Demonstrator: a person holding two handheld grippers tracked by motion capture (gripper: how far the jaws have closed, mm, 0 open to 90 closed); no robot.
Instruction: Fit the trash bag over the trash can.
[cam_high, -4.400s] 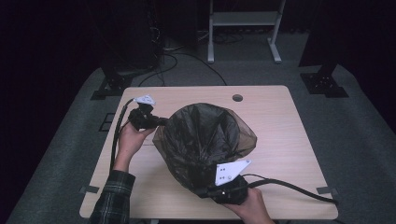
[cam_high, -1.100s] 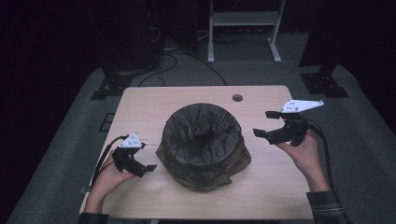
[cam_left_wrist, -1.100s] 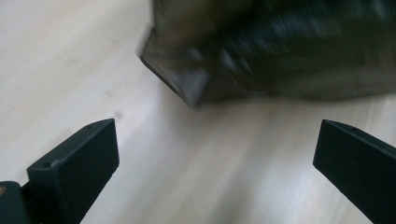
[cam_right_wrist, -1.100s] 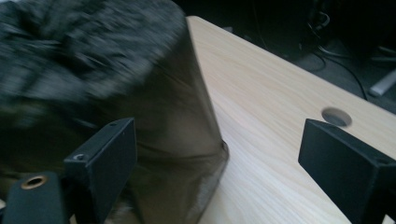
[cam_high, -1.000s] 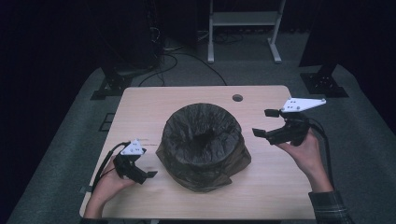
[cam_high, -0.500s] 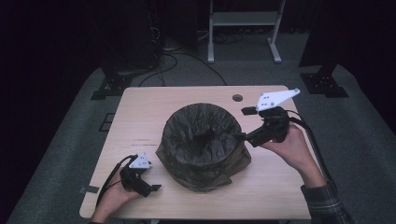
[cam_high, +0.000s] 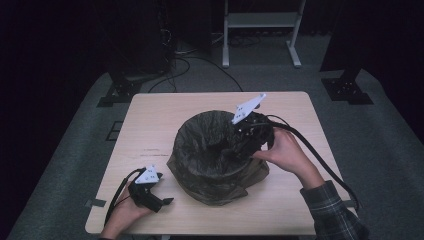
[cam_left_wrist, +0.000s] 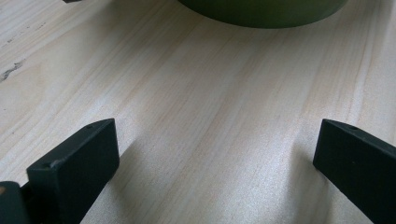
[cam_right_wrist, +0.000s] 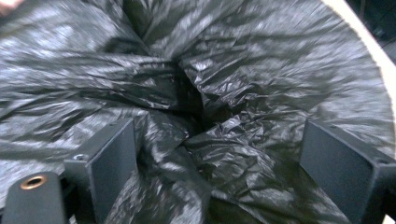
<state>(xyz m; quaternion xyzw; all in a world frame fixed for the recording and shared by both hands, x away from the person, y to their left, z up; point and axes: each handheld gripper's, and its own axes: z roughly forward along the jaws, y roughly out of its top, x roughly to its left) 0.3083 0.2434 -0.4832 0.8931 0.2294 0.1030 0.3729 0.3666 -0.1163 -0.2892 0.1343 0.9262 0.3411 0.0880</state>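
A round bin lined with a crinkled black bag stands in the middle of the wooden table. My right gripper reaches over the bin's right rim and points down into it, its grey plate sticking up. In the right gripper view its jaws stand wide open, with loose folds of the black bag between and beyond them. My left gripper lies low on the table at the front left, pointing toward the bin. Its jaws are wide open over bare wood, and the bin's green base is just ahead.
The bag's skirt spills over the bin's outside onto the table. A thick cable trails from the right gripper off the table's right front. A small round hole sits near the far edge. Stands and cables are on the floor beyond.
The right gripper has swung left from the table's right side to over the bin's rim and tipped into the bag. The left gripper has dropped toward the front edge and settled low.
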